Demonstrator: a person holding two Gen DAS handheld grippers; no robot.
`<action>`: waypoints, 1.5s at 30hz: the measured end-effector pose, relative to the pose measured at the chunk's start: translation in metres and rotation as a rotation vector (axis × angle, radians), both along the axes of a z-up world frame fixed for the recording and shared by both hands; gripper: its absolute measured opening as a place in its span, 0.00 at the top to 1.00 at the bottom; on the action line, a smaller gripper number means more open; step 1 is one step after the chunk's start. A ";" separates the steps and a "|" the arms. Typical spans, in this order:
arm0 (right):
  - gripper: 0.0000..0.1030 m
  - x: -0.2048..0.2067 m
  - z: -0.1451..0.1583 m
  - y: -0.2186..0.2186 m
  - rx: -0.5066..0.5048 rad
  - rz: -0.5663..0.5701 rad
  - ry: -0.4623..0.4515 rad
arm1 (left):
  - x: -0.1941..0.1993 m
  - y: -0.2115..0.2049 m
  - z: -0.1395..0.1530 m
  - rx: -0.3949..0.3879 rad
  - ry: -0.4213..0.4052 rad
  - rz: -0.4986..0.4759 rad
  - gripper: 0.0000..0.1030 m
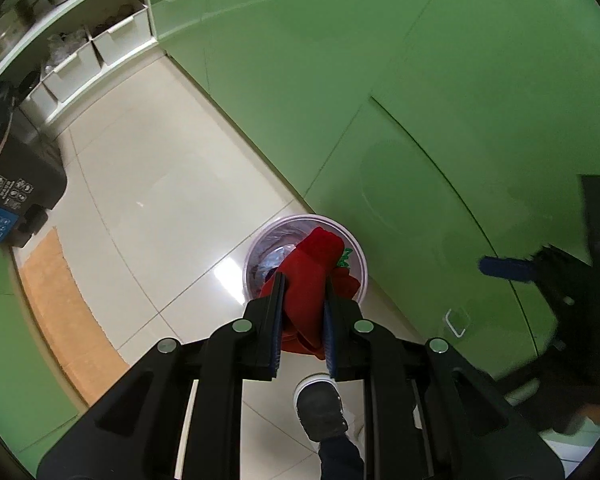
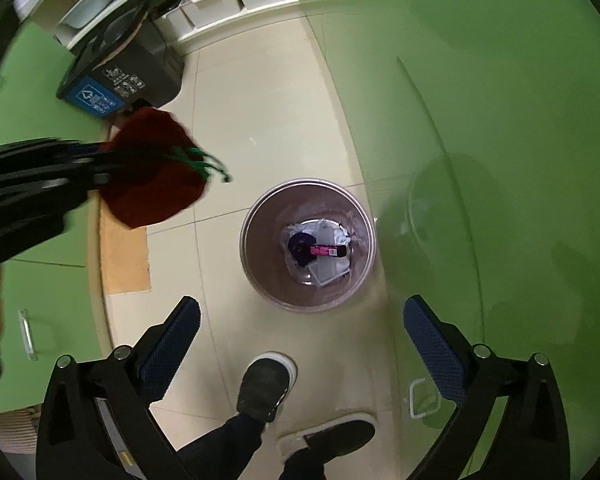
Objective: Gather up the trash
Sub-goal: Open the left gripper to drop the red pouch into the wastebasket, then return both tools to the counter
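Left gripper (image 1: 302, 300) clamps red cloth (image 1: 312, 276) over bin (image 2: 256, 208) w/ trash inside, drop pending; right gripper (image 2: 300, 336) wide, empty.

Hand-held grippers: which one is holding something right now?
The left hand-held gripper: its pads are clamped on a red cloth item above the round bin. The right hand-held gripper stands wide open with nothing between its fingers.

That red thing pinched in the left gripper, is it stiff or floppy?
Probably floppy: the red cloth item bulges and folds around the left gripper. Likely light, since a narrow pinch carries it. Its green strings dangle loosely, so it looks soft.
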State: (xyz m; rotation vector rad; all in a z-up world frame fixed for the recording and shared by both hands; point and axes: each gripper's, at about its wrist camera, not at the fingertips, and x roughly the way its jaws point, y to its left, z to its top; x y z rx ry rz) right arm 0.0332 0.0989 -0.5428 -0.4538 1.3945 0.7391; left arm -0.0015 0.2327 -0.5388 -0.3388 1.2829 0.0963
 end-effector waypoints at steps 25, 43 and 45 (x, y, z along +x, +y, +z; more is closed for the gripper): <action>0.05 -0.025 0.035 -0.039 0.024 -0.097 0.012 | 0.026 -0.028 -0.006 0.009 0.024 -0.039 0.03; 0.05 -0.080 0.238 -0.021 0.137 -0.061 -0.076 | -0.033 -0.021 0.210 0.114 -0.067 -0.014 0.03; 0.05 -0.086 0.264 -0.022 0.154 -0.059 -0.096 | -0.041 -0.019 0.241 0.128 -0.086 -0.008 0.03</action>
